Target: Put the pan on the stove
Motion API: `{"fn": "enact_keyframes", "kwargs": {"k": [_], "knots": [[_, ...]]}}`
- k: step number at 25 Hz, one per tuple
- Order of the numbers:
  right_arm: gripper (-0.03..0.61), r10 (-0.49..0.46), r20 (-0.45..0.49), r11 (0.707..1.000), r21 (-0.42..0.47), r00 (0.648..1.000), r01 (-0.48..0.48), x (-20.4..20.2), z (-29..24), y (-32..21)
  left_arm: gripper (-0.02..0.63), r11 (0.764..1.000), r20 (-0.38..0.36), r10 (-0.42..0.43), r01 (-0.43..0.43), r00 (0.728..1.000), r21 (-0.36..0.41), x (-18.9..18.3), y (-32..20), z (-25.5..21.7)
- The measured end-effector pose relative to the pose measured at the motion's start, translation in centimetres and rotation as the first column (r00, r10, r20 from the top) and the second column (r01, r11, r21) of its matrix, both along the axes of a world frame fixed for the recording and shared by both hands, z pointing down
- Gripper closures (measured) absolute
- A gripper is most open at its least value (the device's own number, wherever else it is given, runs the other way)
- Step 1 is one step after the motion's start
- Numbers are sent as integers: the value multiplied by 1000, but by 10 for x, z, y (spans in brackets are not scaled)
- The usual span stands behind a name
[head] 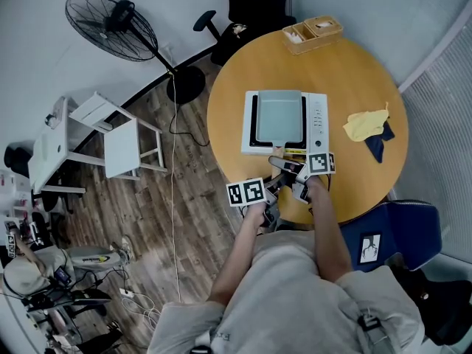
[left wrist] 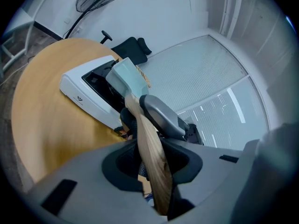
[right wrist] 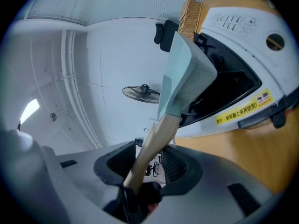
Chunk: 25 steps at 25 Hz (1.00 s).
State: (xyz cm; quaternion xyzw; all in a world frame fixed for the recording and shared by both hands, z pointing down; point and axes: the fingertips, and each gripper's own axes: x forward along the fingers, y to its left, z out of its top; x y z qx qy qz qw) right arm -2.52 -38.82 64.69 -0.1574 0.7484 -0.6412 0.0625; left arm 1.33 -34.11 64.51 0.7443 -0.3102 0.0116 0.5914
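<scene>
A square pale-green pan lies over the black top of the white stove on the round wooden table; I cannot tell whether it rests on it. Its wooden handle points toward me. My left gripper and right gripper are both shut on that handle, side by side. In the left gripper view the handle runs between the jaws of the left gripper up to the pan. The right gripper view has the handle in the right gripper, with the pan above the stove.
A yellow cloth and a dark blue cloth lie right of the stove. A wooden box stands at the table's far edge. On the floor are a fan, a white stool and a blue chair.
</scene>
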Motion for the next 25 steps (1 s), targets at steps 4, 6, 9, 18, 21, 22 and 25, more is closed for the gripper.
{"fn": "enact_keyframes", "kwargs": {"k": [4, 6, 9, 18, 21, 22, 25], "knots": [[408, 8, 16, 1000, -18, 1000, -8, -3, 4, -3, 499, 1000, 9, 0, 0, 1000, -5, -3, -3, 3], [408, 9, 27, 1000, -18, 1000, -9, -3, 6, -5, 499, 1000, 10, -4, 4, 1000, -5, -3, -5, 5], [410, 10, 35, 1000, -22, 999, -9, -2, 10, -5, 499, 1000, 31, -2, 2, 1000, -8, -3, -5, 11], [410, 8, -8, 999, -33, 1000, -9, -4, 17, -3, 502, 1000, 69, -2, 3, 998, -23, -7, -3, 20], [407, 12, -6, 1000, -23, 1000, -12, -6, 17, -4, 502, 1000, 65, -5, 7, 998, -20, -7, -3, 21], [405, 13, -13, 1000, -20, 1000, -14, -6, 18, -4, 502, 1000, 65, -4, 5, 998, -17, -7, -3, 22], [396, 30, -45, 999, -12, 999, -31, -5, 19, -5, 500, 1000, 56, 2, -2, 998, 1, -5, -3, 20]]}}
